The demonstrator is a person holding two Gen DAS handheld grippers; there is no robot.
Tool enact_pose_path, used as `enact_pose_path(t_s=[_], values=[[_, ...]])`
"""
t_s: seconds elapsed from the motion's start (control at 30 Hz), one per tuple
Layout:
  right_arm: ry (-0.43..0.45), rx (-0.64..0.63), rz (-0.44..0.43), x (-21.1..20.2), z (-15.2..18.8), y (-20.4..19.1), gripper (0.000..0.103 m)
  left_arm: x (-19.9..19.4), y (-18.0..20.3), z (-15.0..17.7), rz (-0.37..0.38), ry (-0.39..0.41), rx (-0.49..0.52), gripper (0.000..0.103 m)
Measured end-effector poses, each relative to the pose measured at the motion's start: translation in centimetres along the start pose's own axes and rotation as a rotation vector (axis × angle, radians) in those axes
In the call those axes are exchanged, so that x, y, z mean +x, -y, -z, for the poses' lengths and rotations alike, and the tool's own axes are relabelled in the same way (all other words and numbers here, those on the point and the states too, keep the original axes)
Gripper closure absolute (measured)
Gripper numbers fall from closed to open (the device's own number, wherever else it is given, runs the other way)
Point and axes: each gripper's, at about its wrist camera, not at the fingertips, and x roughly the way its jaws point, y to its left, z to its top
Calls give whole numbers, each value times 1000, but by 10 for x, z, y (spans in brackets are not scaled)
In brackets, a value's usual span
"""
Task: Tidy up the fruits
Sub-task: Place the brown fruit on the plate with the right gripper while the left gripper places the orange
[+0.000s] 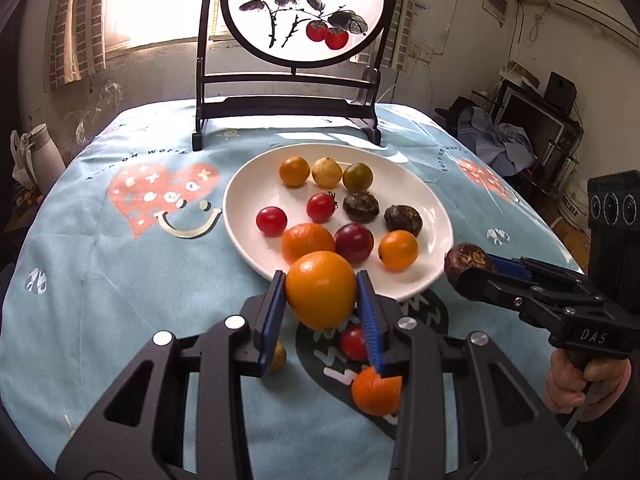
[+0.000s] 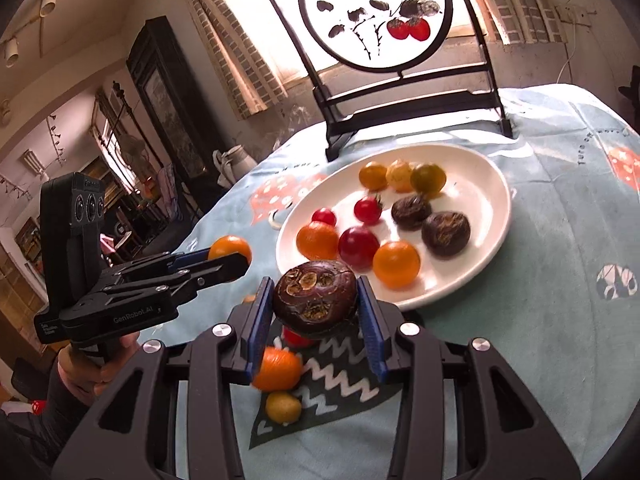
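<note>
A white plate (image 1: 248, 184) on the blue tablecloth holds several fruits: oranges, red tomatoes, yellow and green ones, two dark brown ones (image 1: 403, 220). My left gripper (image 1: 322, 292) is shut on an orange (image 1: 320, 294), held above the plate's near rim. My right gripper (image 2: 316, 300) is shut on a dark brown fruit (image 2: 315, 300), held near the plate's (image 2: 480, 168) front edge; it also shows in the left wrist view (image 1: 466, 268). Loose on the cloth below lie an orange (image 1: 376, 394), a red tomato (image 1: 352, 342) and a small yellow fruit (image 2: 283, 407).
A black-framed round painted screen (image 1: 304, 12) stands on the table behind the plate. A white jug (image 1: 38, 148) sits past the table's left edge. Cluttered shelves (image 1: 532, 120) are on the right.
</note>
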Motion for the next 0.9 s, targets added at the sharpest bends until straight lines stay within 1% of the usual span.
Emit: enact_pose_path(t_s=[0.07,0.2,0.33,0.5,0.53,0.57,0.6,0.67,0.77,0.8,0.9], values=[[41,-4,56,8,-12,7,61,14,-1,-15,-17,7,-21,67],[73,24,114,33,-32,26,61,47,-3,-44,-40,3,-55,67],[52,20,160,55,-41,40,61,77,2,-63,-74,-14,-21,67],[14,8,180,74,-43,50,60,104,0,-70,-89,-64,-28,66],[9,1,185,74,-42,50,56,106,-2,-70,-90,-76,-41,49],[8,-4,192,73,-41,49,44,103,-3,-70,-100,-79,-58,30],[11,-8,203,70,-40,47,41,96,-4,-69,-121,-56,-76,6],[24,-25,195,62,-42,40,41,74,-4,-68,-140,24,-83,5],[43,-45,172,46,-42,24,41,44,-2,-65,-156,37,-51,4],[43,-49,155,41,-39,19,40,33,-4,-62,-174,39,-46,2],[19,-69,121,29,-25,1,40,5,-13,-43,-231,47,-66,2]])
